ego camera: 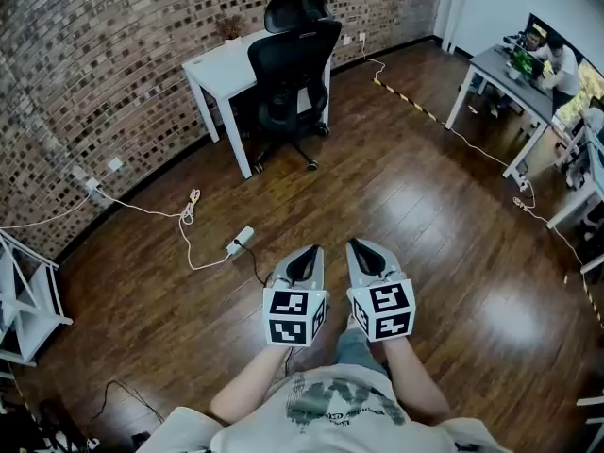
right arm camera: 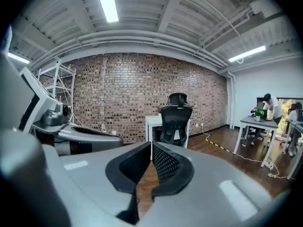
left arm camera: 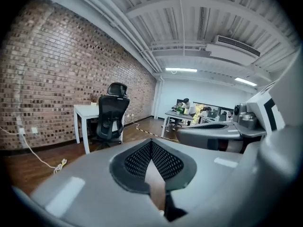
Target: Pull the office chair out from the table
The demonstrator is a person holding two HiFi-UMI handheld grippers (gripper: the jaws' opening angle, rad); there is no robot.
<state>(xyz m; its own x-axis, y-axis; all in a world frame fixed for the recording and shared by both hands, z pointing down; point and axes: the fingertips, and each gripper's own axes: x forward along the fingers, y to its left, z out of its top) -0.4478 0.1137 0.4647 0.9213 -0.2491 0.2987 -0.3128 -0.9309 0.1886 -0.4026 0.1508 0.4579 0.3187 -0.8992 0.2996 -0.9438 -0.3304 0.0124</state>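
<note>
Floor (ego camera: pixel 425 215): dark wood boards are stretching from the white table (ego camera: pixel 212 69) out toward me, and I am viewing from well back of that table.
Brick wall (ego camera: pixel 94 64): it is running directly behind the table, which is standing close against it.
Table: it is resting on slim white legs, with its open side facing into the room.
Office chair (ego camera: pixel 293 64): black, with a mesh back and a headrest, it is sitting pushed in close against the table with its backrest turned toward me.
Left gripper (ego camera: pixel 310 251): I am reading its jaws as clenched together with nothing between them. It is hanging well apart from the table and aiming toward it.
Right gripper (ego camera: pixel 357 247): its jaws are also pressing together on nothing. It is hovering just as far from the table, side by side with its partner.
Power strip (ego camera: pixel 241 239): white, it is lying on the boards between the table and the two grippers, with a pale cable (ego camera: pixel 189 208) trailing off it.
</note>
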